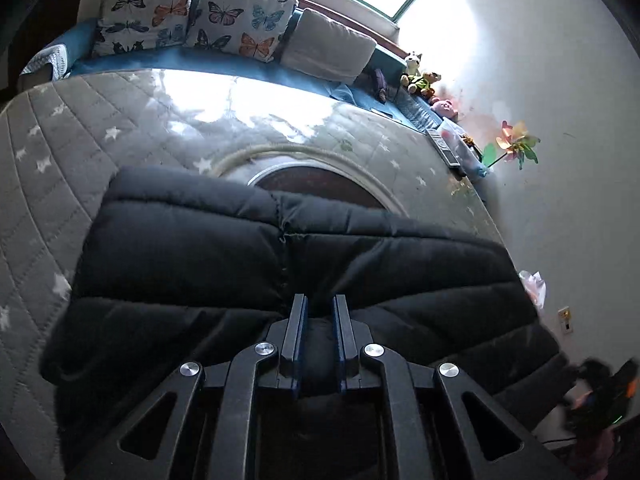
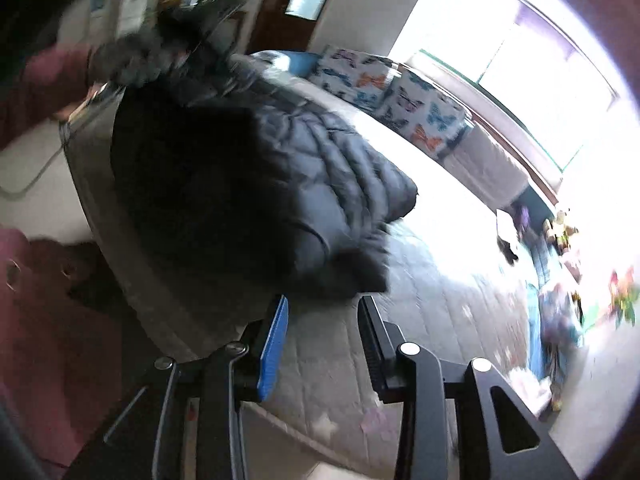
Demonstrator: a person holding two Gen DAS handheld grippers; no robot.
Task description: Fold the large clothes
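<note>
A black quilted puffer jacket point(image 1: 280, 256) lies folded on a grey star-patterned quilted mattress point(image 1: 72, 168). My left gripper point(image 1: 320, 312) is shut on the jacket's near edge, with dark fabric pinched between its blue-padded fingers. In the right wrist view the same jacket point(image 2: 248, 184) lies in a thick heap on the mattress point(image 2: 420, 320). My right gripper point(image 2: 324, 312) is open and empty, just in front of the jacket's near corner, above the mattress. The right view is motion-blurred.
Butterfly-print cushions point(image 1: 200, 16) and a beige cushion point(image 1: 328, 44) line the window side. Plush toys point(image 1: 420, 76), a remote point(image 1: 442, 148) and a paper pinwheel point(image 1: 516, 146) sit by the wall at right. My maroon sleeve point(image 2: 36, 80) shows at left.
</note>
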